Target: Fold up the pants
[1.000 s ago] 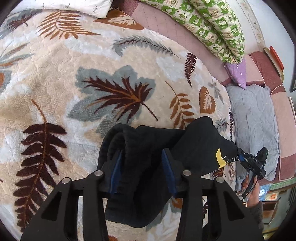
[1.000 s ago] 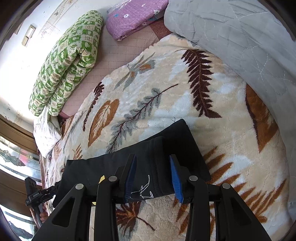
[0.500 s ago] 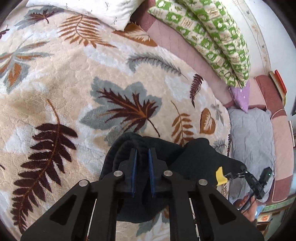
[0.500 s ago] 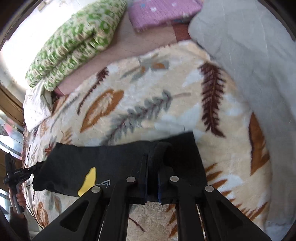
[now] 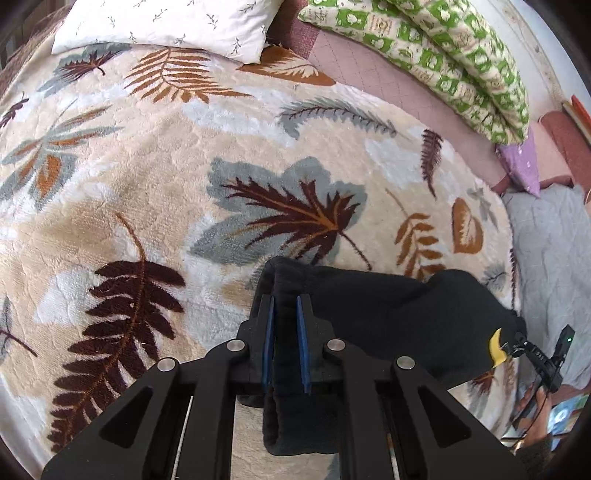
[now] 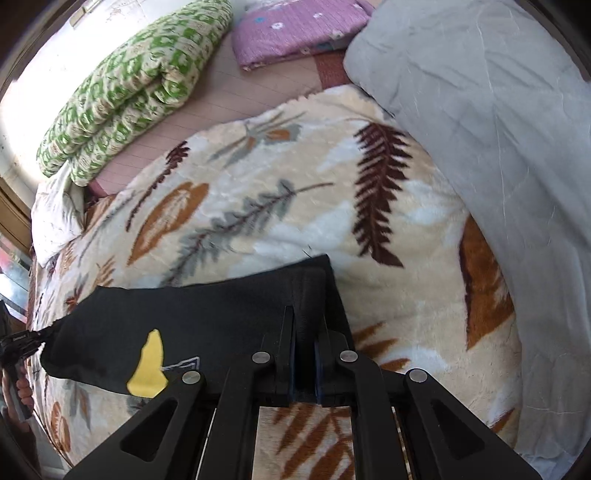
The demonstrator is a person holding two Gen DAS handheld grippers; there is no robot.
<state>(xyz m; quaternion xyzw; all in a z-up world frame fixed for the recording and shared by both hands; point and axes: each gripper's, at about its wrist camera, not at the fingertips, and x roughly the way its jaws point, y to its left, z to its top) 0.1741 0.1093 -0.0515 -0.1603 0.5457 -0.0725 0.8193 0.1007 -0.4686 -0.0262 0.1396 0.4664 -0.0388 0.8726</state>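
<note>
Black pants point(image 5: 388, 314) with a yellow patch point(image 5: 496, 349) lie in a folded band on a leaf-patterned blanket point(image 5: 147, 192). My left gripper point(image 5: 284, 301) is shut on a thick ribbed edge of the pants, the blue pads pinching the cloth between them. In the right wrist view the same pants point(image 6: 203, 321) stretch to the left, with the yellow patch point(image 6: 149, 365) near the bottom. My right gripper point(image 6: 304, 314) is shut on a raised fold at the pants' right end. The other gripper shows small at the far end of the cloth in each view.
A white pillow point(image 5: 166, 26) and a green patterned quilt point(image 5: 443, 55) lie at the back of the bed. A grey quilt point(image 6: 498, 129) covers the right side, next to a purple folded cloth point(image 6: 295, 29). A person's hand point(image 5: 535, 402) shows at lower right.
Both grippers closed from open onto the pants' edges. The cloth between them is pulled out straighter, and both cameras have tipped so more of the bed's far side shows.
</note>
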